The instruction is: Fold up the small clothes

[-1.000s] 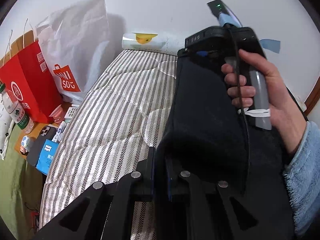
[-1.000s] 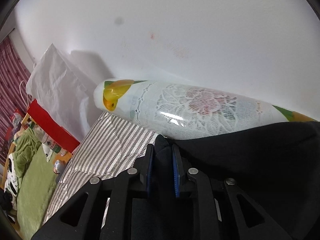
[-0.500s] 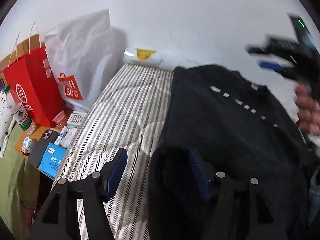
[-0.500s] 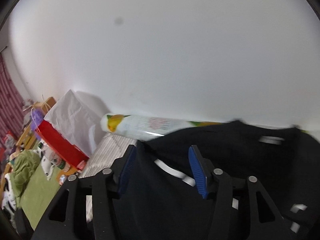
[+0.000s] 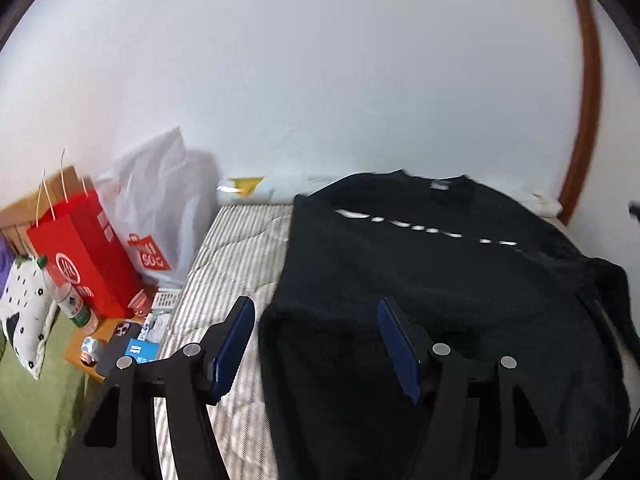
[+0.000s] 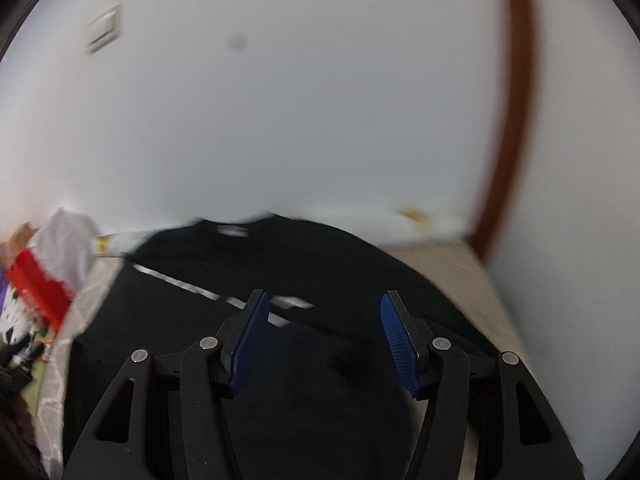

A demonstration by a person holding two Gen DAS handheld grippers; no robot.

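Observation:
A black T-shirt [image 5: 420, 280] with a white dashed line of print lies spread on the striped mattress [image 5: 236, 248]. It also shows in the right wrist view [image 6: 240, 280]. My left gripper [image 5: 316, 340] is open and empty, above the shirt's near left edge. My right gripper [image 6: 324, 336] is open and empty, above the near part of the shirt. Both views are blurred by motion.
A red paper bag [image 5: 80, 252] and a white shopping bag [image 5: 160, 208] stand left of the mattress, with a bottle [image 5: 68, 296] and small items on a low table. A rolled floral sheet [image 5: 256, 188] lies along the wall. A brown door frame [image 5: 584, 100] is at the right.
Both grippers let go of the black shirt, opened and pulled back and up. The shirt, held up a second ago, now lies flat on the mattress.

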